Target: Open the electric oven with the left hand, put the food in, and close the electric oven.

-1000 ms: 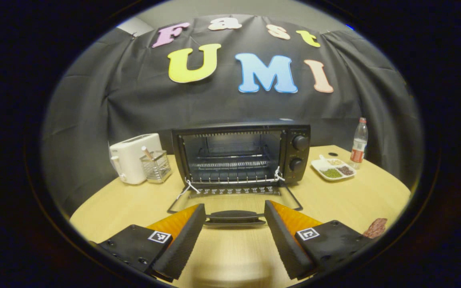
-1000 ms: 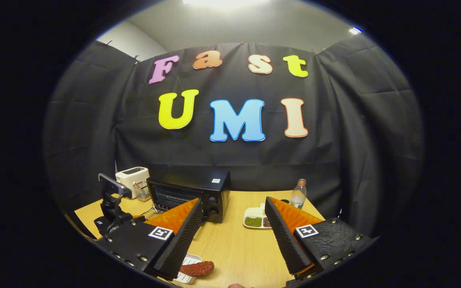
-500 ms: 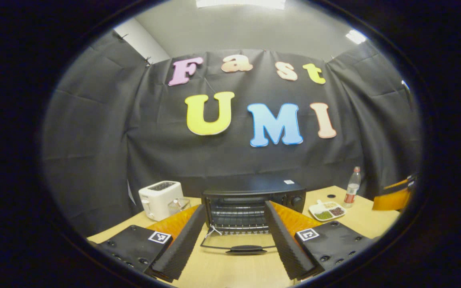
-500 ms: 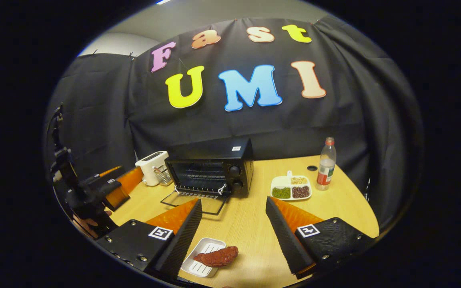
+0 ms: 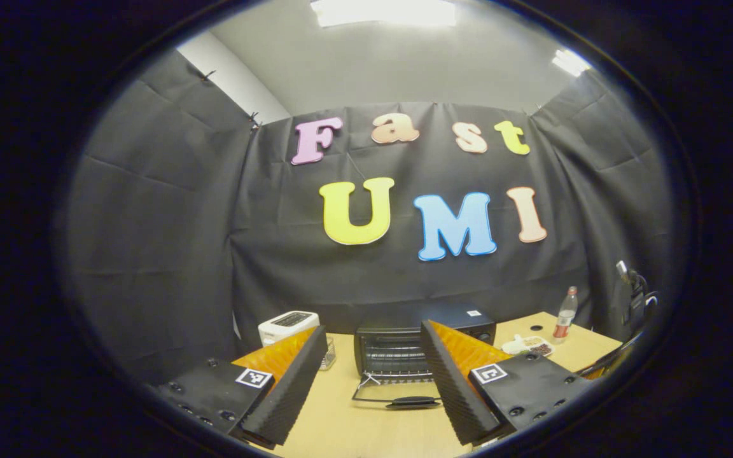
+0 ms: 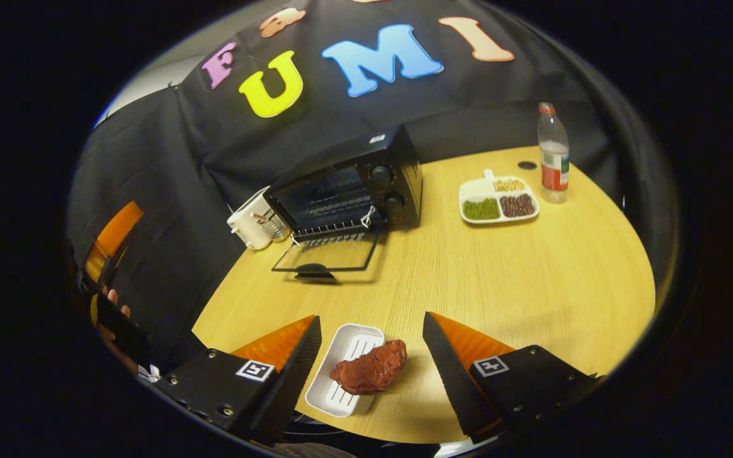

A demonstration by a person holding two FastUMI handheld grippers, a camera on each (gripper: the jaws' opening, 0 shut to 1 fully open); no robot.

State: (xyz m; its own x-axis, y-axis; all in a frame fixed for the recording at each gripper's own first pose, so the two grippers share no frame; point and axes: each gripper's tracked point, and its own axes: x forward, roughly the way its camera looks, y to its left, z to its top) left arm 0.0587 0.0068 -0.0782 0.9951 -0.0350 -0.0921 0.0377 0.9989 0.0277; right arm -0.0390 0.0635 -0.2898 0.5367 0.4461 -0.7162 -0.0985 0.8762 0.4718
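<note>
With the electric oven (image 6: 347, 191) standing at the far side of the surface (image 6: 500, 273), its glass door (image 6: 328, 254) already folded down flat, the step in hand is judged to be picking up the food. That reddish-brown piece of food (image 6: 369, 374) lies half on a small white tray (image 6: 344, 378) near the front edge, well apart from the oven. The right hand-held gripper (image 6: 369, 381) hovers over it, fingers spread wide and empty; it would do well to close across the food's narrow width, clear of the tray rim, so the tray stays behind. The left hand-held gripper (image 5: 373, 381), also spread and empty, faces the oven from a distance.
</note>
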